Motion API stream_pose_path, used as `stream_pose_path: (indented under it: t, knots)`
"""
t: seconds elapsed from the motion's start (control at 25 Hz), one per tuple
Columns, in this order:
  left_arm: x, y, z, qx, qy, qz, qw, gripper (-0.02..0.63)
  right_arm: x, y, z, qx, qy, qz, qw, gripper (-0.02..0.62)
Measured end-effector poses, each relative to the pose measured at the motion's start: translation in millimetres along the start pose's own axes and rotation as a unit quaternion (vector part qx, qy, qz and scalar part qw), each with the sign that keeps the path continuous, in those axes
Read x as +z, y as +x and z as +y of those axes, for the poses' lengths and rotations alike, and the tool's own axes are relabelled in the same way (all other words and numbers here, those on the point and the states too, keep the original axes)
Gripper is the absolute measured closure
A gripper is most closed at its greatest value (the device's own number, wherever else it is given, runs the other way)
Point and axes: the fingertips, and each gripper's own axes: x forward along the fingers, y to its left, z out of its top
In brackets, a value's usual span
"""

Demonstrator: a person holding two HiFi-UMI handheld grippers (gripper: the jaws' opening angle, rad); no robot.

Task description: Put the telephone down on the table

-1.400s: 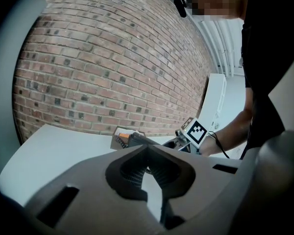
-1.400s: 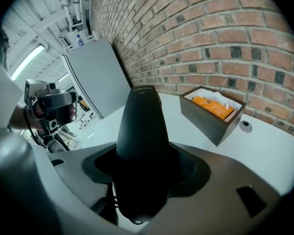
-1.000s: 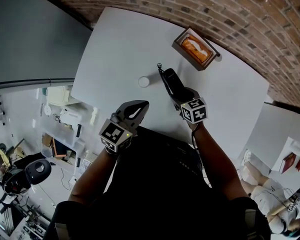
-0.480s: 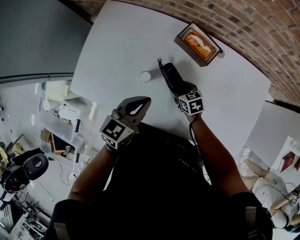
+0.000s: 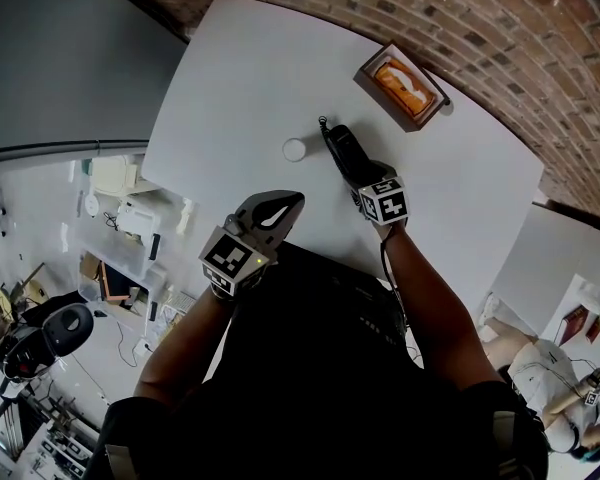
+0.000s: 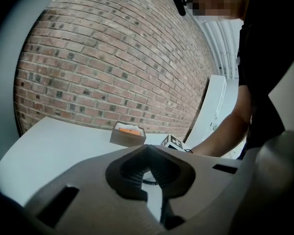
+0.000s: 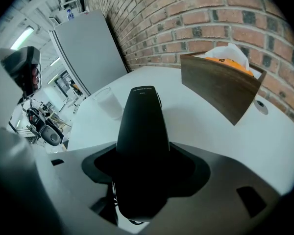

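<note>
My right gripper [image 5: 358,173] has its jaws clamped on the near end of the black telephone handset [image 7: 143,126], which it holds over the white table [image 5: 230,78]. I cannot tell whether the handset touches the surface. A small white cup [image 5: 294,149] stands just left of it, with a brown wooden box [image 5: 405,86] beyond. My left gripper [image 5: 272,211] hangs at the table's near edge with its jaws almost together and nothing between them.

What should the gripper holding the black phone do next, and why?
Probably lower the right gripper a little until the phone lies on the table. The fingers are shut on it, and it seems to hang just above bare tabletop between the cup and the box, so nothing looks in the way.
</note>
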Motion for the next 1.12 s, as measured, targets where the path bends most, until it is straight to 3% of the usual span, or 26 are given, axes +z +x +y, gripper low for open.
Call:
stream_pose_path:
  t: [0.84,1.12]
  knots:
    - [-9.8,-9.1,8.6,0.005,-0.010,0.000,0.9999,0.600,-7.7,7.6,-5.7,-0.026,-0.024,0.018,0.999,0.324]
    - [-12.2,-10.2,7.3,0.002,-0.013,0.002,0.9999,0.600,-7.7,9.6,-6.2,-0.016,-0.002,0.010,1.000,0.324]
